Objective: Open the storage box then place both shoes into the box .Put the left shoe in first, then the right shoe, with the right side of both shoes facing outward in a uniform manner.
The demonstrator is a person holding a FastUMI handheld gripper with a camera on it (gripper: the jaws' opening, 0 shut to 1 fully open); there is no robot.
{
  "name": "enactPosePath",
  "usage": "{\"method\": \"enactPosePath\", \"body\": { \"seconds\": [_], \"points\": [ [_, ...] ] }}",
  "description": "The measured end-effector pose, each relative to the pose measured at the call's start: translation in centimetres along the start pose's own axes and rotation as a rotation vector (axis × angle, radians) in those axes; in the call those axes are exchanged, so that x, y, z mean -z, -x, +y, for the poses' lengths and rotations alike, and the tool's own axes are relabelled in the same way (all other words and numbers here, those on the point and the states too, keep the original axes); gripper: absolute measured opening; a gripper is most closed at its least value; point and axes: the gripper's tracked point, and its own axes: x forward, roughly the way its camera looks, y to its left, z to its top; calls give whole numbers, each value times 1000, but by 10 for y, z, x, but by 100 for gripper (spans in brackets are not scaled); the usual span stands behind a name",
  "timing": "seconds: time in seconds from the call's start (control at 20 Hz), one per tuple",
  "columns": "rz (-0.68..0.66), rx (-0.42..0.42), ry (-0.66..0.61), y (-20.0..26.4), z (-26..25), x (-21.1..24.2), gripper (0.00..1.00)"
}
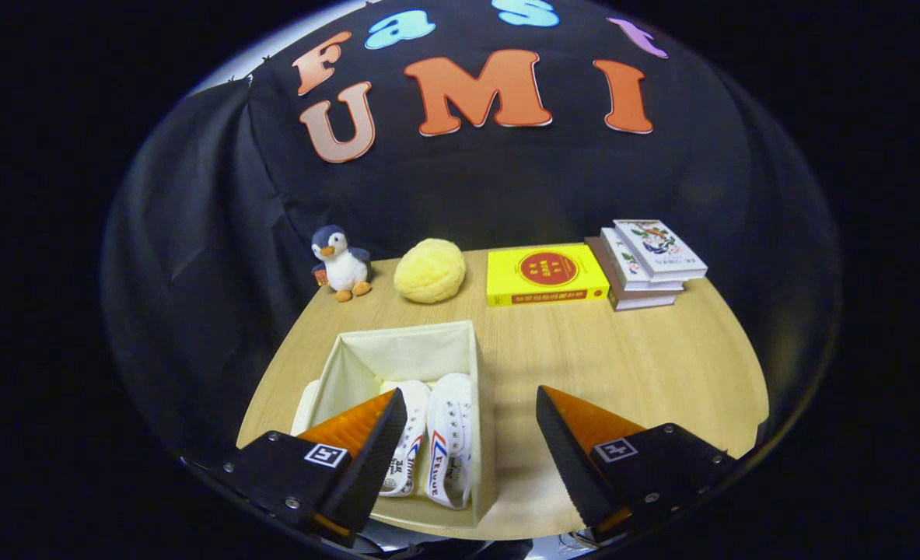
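Observation:
A cream fabric storage box (397, 350) stands open on the wooden table (623, 365), just ahead of my left finger. Two white canvas shoes lie side by side in it: one (407, 435) partly behind my left finger, the other (450, 439) against the box's right wall. Both show red and blue marks on their sides. My gripper (471, 428) hangs above the table's near edge, fingers wide apart, nothing between them. The left finger (366, 435) overlaps the box; the right finger (576, 443) is over bare table to the box's right.
Along the back of the table stand a plush penguin (341, 263), a round yellow plush (430, 270), a yellow book (545, 274) and a stack of books (646, 263). A pale flap (306, 404) shows by the box's left side.

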Motion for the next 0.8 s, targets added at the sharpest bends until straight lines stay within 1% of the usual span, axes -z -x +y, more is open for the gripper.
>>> {"method": "enactPosePath", "body": {
  "seconds": [0.25, 0.45, 0.65, 0.8],
  "points": [
    [-106, 35, -61, 45, -61, -36, 99],
    [-145, 95, -77, 71, -122, -45, 99],
    [-185, 105, -110, 101, -162, -46, 99],
    [-218, 141, -81, 115, -196, -51, 99]
  ]
}}
